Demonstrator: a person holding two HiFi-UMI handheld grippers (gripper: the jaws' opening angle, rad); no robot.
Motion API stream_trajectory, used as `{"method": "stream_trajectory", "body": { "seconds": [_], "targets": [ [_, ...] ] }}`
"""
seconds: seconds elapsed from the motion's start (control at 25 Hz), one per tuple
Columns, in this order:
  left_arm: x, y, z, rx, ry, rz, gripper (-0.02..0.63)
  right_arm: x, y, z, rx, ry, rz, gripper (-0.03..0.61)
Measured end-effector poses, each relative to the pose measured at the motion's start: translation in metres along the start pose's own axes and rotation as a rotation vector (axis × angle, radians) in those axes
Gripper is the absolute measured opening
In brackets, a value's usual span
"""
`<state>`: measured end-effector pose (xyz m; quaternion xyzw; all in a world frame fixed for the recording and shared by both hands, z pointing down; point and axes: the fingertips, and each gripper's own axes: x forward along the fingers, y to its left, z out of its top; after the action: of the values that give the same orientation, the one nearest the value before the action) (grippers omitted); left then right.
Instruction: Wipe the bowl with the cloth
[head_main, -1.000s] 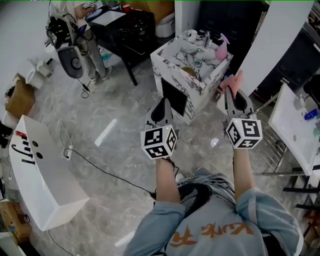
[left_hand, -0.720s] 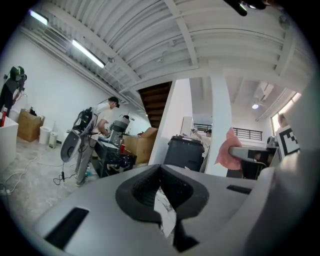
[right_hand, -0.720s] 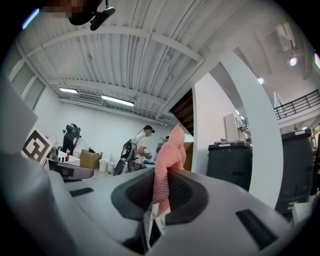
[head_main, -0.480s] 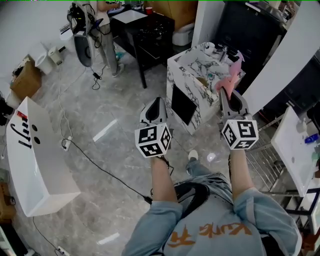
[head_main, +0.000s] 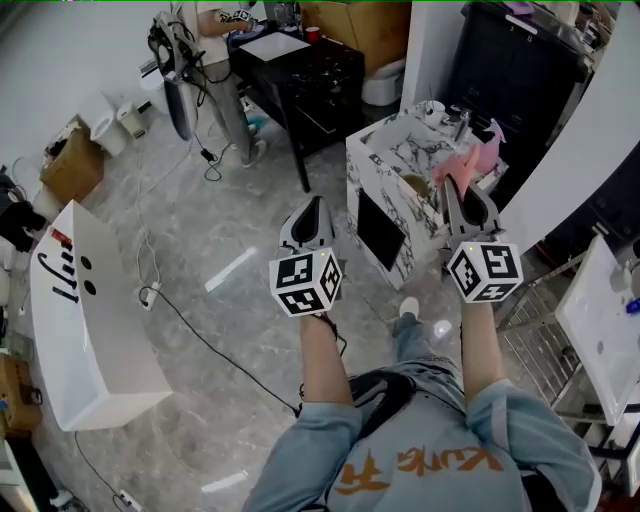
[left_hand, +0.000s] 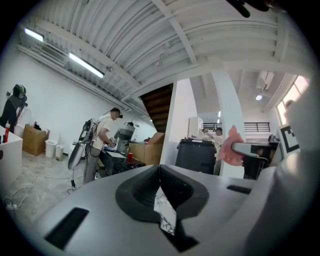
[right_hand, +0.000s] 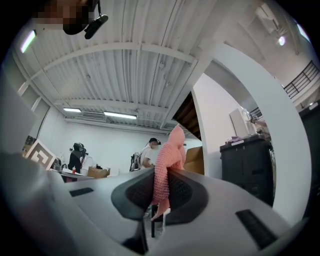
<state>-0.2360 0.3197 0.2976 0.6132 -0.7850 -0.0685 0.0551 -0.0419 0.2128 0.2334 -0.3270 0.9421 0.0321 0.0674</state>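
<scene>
Grey marble floor fills the left of the head view, and a marbled counter stands at the upper right. Both grippers are side by side in the middle of the frame. The left gripper has its jaws closed together, with nothing between them. The right gripper is clamped on the pink cloth, which sticks up above its jaws, near the counter.

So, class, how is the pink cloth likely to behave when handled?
Probably floppy: the pink cloth bunches and folds above the right gripper. Likely light, since a pinch holds it up. Its knobbly weave should resist slipping.
</scene>
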Motion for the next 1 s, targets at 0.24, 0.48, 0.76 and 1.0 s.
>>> {"method": "stream_trajectory", "body": {
  "seconds": [0.24,0.48,0.76,1.0],
  "targets": [
    [0.064,-0.036,-0.028,0.100,0.084,-0.045,0.023,0.041,-0.066,-0.028,0.085,0.009,-0.027,0.049],
    [0.136,-0.060,-0.069,0.164,0.220,-0.058,0.023,0.082,-0.119,-0.073,0.125,0.094,-0.032,0.049],
    [0.258,-0.120,-0.074,0.285,0.299,-0.141,0.023,0.135,-0.230,-0.089,0.170,0.120,-0.080,0.049],
    [0.330,-0.181,-0.097,0.386,0.361,-0.273,0.023,0.160,-0.302,-0.091,0.149,0.094,-0.087,0.049]
  ]
}}
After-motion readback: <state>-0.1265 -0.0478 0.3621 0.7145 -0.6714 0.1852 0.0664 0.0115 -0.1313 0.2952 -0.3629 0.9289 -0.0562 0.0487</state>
